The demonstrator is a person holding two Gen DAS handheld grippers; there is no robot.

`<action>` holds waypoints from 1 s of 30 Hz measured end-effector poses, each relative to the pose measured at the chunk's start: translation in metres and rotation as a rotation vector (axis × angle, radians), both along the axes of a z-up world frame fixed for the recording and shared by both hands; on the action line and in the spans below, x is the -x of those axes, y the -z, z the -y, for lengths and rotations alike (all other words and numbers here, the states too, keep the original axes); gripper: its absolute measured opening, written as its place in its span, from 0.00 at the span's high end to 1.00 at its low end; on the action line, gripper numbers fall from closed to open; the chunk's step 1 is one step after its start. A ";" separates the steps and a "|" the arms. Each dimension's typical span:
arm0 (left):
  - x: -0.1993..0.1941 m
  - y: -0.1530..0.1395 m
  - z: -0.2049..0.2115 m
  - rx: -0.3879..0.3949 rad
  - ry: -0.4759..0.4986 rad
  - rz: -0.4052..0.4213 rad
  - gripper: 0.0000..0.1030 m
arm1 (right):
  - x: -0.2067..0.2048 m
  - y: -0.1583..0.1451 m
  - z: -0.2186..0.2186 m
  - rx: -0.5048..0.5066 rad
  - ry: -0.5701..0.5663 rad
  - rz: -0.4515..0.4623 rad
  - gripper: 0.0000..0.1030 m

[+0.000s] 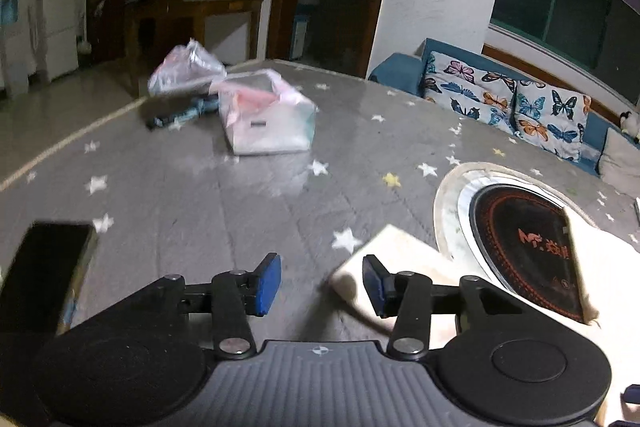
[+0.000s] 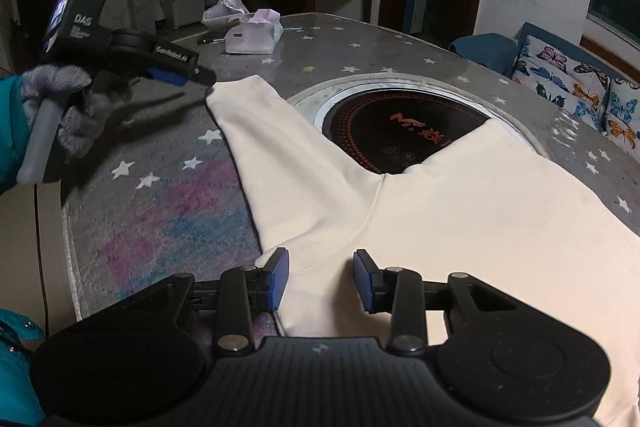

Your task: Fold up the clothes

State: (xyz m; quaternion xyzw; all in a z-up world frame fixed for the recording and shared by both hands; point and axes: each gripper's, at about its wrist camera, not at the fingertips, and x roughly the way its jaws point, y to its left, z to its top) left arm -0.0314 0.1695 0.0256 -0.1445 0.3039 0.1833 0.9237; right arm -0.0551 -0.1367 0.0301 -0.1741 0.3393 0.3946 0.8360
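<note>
A cream garment [image 2: 440, 211] is spread flat and smooth over the round cooktop [image 2: 396, 135], one sleeve stretched out past it toward the left gripper [image 1: 322, 281], which is parted and empty, while the right gripper [image 2: 320, 277] is half-open over the near cloth edge.

cream garment [image 2: 460, 211] lies flat, one long sleeve [image 2: 256, 131] stretched out straight, its body and sleeve edges overlapping the round black cooktop [image 2: 384, 131].
</note>
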 end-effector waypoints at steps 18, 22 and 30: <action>-0.003 -0.042 0.036 0.097 0.131 0.160 0.95 | -0.003 -0.021 0.029 -0.099 0.112 -0.007 0.65; 0.001 -0.079 0.071 0.078 0.263 0.275 0.95 | -0.012 -0.023 0.047 -0.131 0.190 -0.019 0.66; 0.006 -0.116 0.147 0.091 0.521 0.373 0.95 | -0.019 -0.032 0.088 -0.215 0.300 -0.026 0.66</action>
